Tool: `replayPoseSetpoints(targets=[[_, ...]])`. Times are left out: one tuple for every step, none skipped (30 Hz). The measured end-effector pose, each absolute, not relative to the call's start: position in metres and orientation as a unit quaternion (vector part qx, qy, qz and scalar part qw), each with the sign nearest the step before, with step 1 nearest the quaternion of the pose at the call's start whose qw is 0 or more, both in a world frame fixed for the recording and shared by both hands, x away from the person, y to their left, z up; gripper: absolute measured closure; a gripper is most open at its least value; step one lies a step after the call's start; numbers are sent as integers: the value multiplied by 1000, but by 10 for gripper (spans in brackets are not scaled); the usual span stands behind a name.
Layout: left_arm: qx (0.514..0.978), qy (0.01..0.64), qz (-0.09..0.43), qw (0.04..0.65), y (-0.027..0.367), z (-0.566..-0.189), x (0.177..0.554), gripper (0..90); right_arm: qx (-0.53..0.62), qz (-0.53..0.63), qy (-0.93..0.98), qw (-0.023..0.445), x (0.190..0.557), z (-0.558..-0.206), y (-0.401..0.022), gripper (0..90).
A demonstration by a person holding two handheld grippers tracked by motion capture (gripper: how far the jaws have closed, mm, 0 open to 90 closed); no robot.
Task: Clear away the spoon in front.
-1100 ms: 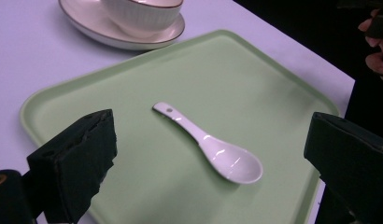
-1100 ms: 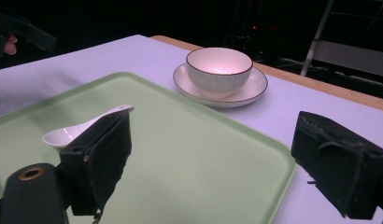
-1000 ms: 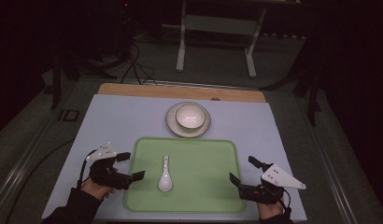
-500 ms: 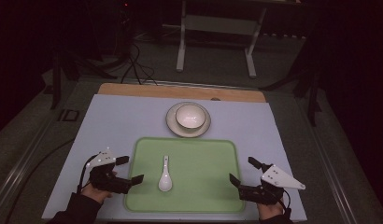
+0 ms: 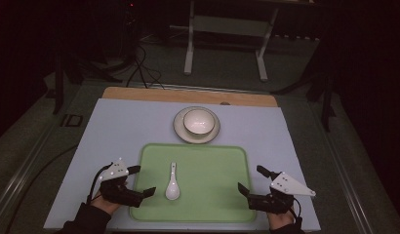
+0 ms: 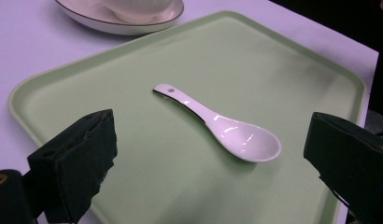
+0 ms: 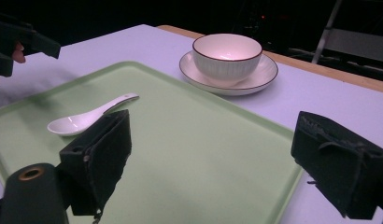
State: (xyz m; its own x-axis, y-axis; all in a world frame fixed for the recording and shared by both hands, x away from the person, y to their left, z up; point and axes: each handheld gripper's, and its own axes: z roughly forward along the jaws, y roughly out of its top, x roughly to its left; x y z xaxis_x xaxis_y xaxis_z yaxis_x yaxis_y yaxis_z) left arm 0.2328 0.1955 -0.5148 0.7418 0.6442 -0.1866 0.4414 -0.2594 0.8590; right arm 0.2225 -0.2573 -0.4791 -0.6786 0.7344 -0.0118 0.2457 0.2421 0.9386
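Left tool (image 5: 142,180) has drawn back beside tray (image 5: 212,156), jaws apart.

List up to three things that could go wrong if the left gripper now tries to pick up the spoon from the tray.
1. The white spoon lies flat on the smooth green tray, so the left gripper may push it sliding rather than grip it.
2. Its handle is thin and glossy, so it may slip from the open jaws.
3. The bowl sits loose on its plate just beyond the tray; a nudged tray could knock them.
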Motion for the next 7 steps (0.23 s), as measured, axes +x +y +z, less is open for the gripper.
replayPoseSetpoints(targets=[[789, 343, 101, 500, 195, -515, 233, 23, 326, 522, 752, 234, 223, -479, -257, 119], [789, 342, 100, 500, 194, -515, 232, 23, 326, 523, 752, 234, 222, -479, -257, 119], [790, 341, 100, 500, 194, -515, 232, 23, 325, 522, 753, 234, 222, -479, -257, 119], [790, 341, 100, 500, 194, -515, 232, 23, 325, 522, 753, 234, 222, -479, -257, 119], [789, 341, 101, 502, 194, -515, 232, 23, 325, 523, 753, 233, 222, -479, -258, 119], [788, 340, 101, 503, 194, -515, 232, 23, 325, 523, 753, 234, 222, -479, -258, 119], [788, 341, 101, 503, 194, -515, 232, 23, 325, 523, 753, 234, 222, -479, -257, 119]])
